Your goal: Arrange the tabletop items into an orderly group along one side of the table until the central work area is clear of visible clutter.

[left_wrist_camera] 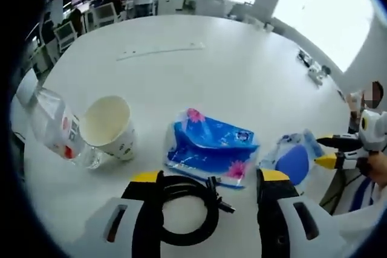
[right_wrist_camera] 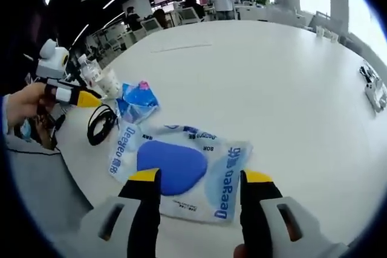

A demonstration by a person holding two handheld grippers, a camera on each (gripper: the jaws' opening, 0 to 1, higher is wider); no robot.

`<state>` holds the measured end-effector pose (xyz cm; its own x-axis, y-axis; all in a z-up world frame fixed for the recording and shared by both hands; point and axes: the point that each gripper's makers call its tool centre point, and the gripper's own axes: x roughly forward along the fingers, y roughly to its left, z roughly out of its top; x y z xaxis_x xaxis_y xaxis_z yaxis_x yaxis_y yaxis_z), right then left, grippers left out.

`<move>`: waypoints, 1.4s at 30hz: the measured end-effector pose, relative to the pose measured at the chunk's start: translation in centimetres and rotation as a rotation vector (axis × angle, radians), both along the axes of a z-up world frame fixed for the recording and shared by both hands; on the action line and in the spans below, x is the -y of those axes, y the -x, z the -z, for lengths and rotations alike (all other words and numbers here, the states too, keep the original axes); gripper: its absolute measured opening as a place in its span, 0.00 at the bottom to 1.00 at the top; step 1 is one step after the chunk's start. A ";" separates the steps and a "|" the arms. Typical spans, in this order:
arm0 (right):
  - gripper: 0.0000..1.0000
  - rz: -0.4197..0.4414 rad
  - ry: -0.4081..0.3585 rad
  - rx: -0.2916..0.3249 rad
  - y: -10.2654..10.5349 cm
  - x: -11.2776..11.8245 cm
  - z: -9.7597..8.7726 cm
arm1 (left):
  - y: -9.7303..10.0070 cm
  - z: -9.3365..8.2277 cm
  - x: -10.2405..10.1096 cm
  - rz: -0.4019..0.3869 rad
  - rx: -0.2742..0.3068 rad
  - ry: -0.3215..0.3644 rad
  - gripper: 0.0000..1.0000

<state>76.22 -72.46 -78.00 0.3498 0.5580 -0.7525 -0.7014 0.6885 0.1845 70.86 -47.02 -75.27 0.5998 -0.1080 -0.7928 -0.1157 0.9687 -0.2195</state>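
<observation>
One paper cup (left_wrist_camera: pixel 109 126), one bottle (left_wrist_camera: pixel 53 125), one cable (left_wrist_camera: pixel 181 209), two packets, blue (left_wrist_camera: pixel 208 144) and clear (right_wrist_camera: pixel 181 170), both tools' jaws apart

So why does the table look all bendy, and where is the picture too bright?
Left gripper view: the fisheye lens curves the white table into a dome, and the windows glare plain white. Right gripper view: the table edge bends the same way, the clear mask packet shows soft shine, and the far office behind looks dim and blurry.
</observation>
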 end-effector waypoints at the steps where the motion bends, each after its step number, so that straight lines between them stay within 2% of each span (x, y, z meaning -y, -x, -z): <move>1: 0.50 0.001 0.004 0.000 0.0 0.1 0.0 | -0.1 0.2 -0.1 0.002 -0.001 0.001 0.58; 4: 0.51 0.011 0.049 0.031 -0.2 0.7 -0.2 | -0.4 0.6 -0.2 0.011 -0.006 0.001 0.57; 6: 0.54 -0.006 0.113 0.114 -1.0 1.2 -0.9 | -0.7 0.8 -0.6 0.016 -0.008 -0.005 0.57; 7: 0.55 -0.019 0.117 0.138 -1.2 1.0 -1.3 | -0.8 0.9 -0.8 0.016 -0.007 -0.009 0.56; 10: 0.53 -0.022 0.051 0.132 -1.0 -0.7 -2.8 | -1.3 1.2 -1.4 0.010 -0.005 -0.007 0.56; 14: 0.53 -0.031 0.030 0.124 -1.2 -2.0 -3.4 | -1.7 1.5 -1.7 0.013 -0.002 -0.006 0.55; 17: 0.52 -0.036 -0.014 0.103 -1.3 -3.4 -3.8 | -1.9 1.6 -1.7 0.015 0.004 -0.011 0.54; 20: 0.46 -0.074 -0.099 0.035 -0.3 -6.0 -4.2 | -2.2 1.8 -1.8 0.021 0.007 -0.020 0.53; 21: 0.46 -0.094 -0.111 0.002 0.2 -6.8 -4.1 | -2.2 1.9 -1.9 0.027 0.006 -0.033 0.52; 25: 0.46 -0.119 -0.127 -0.014 0.5 -8.8 -4.0 | -2.3 2.2 -2.3 0.024 0.010 -0.059 0.50; 28: 0.46 -0.126 -0.176 -0.049 0.6 -10.7 -4.3 | -2.4 2.3 -2.1 0.002 0.016 -0.033 0.50; 32: 0.46 -0.110 -0.214 -0.099 0.5 -12.0 -4.5 | -2.6 2.3 -2.1 0.016 0.017 -0.050 0.50; 36: 0.45 -0.115 -0.218 -0.103 0.9 -13.3 -4.2 | -2.8 2.8 -2.2 0.013 0.010 -0.043 0.50; 42: 0.45 -0.113 -0.221 -0.155 0.8 -14.9 -3.2 | -3.2 3.1 -2.2 0.007 0.008 -0.034 0.47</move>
<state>75.42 -57.53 -74.80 0.1669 0.7435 -0.6476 -0.7231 0.5388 0.4322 74.05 -44.86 -78.37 0.6055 -0.0850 -0.7913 -0.1072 0.9765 -0.1870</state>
